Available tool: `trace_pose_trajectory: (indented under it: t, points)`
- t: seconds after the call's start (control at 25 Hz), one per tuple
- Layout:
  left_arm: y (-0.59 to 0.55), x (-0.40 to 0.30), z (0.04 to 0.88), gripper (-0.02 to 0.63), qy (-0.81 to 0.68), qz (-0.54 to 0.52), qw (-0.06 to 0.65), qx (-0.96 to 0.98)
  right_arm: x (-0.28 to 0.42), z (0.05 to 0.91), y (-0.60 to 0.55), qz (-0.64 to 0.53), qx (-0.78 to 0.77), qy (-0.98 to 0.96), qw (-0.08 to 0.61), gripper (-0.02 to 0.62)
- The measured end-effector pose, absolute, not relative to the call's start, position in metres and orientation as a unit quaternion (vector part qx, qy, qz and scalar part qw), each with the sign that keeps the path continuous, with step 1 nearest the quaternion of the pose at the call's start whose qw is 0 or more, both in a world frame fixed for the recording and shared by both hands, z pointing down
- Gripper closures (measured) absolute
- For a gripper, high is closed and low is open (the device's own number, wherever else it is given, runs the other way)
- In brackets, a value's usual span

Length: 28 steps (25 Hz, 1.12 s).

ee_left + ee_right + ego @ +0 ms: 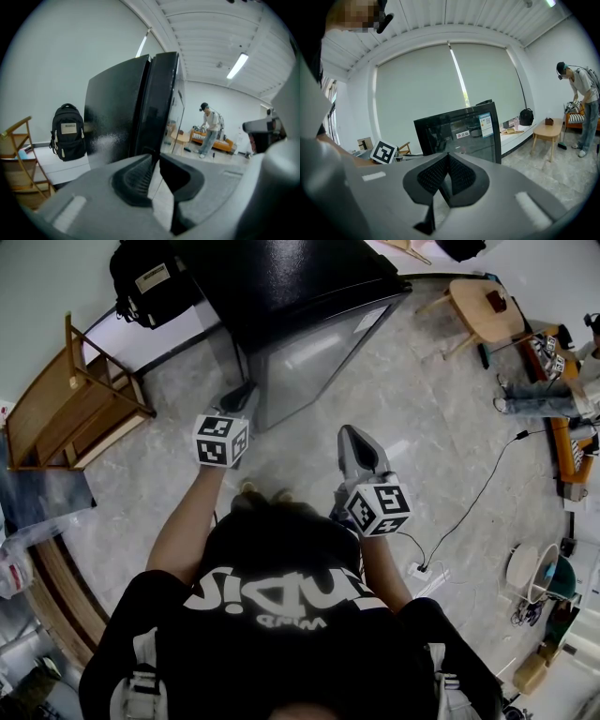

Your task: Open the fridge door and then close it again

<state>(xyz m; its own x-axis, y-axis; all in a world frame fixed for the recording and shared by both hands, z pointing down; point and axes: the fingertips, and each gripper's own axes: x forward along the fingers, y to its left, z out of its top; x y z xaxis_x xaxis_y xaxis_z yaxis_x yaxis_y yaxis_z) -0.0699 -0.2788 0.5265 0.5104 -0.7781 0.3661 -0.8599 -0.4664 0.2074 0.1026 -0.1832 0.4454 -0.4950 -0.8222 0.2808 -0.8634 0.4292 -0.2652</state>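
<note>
The black fridge (309, 282) stands ahead of me, its glass door (323, 352) flush against the body. My left gripper (248, 392) reaches the door's left corner. In the left gripper view the door's dark side edge (161, 103) runs down into the tips of the left gripper (155, 157); the pads (136, 176) stand a narrow slit apart and appear to pinch that edge. My right gripper (352, 434) hangs over bare floor, right of the fridge and apart from it. In its own view the right gripper (449, 157) is shut and empty, pointing at the glass door (459, 133).
A wooden chair (75, 404) stands left of the fridge, with a black backpack (145, 277) behind it. At the right are a small wooden table (483, 306) and a person (553, 395). A cable and a power strip (427, 570) lie on the floor at my right.
</note>
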Motion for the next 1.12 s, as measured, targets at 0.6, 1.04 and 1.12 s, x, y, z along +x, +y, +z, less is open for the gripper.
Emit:
trace_pose_trajectory:
  t: [0.6, 1.04, 1.12]
  points:
    - [-0.210, -0.005, 0.528, 0.565, -0.438, 0.101, 0.186, 0.874, 0.121, 0.443, -0.171, 0.185, 0.519, -0.833, 0.048, 0.597]
    - [-0.178, 0.030, 0.527, 0.575, -0.402, 0.117, 0.183, 0.890, 0.137, 0.444, -0.144, 0.188, 0.533, -0.824, 0.042, 0.597]
    - [-0.175, 0.034, 0.527, 0.577, -0.396, 0.116, 0.188, 0.891, 0.140, 0.444, -0.141, 0.188, 0.536, -0.822, 0.040, 0.597]
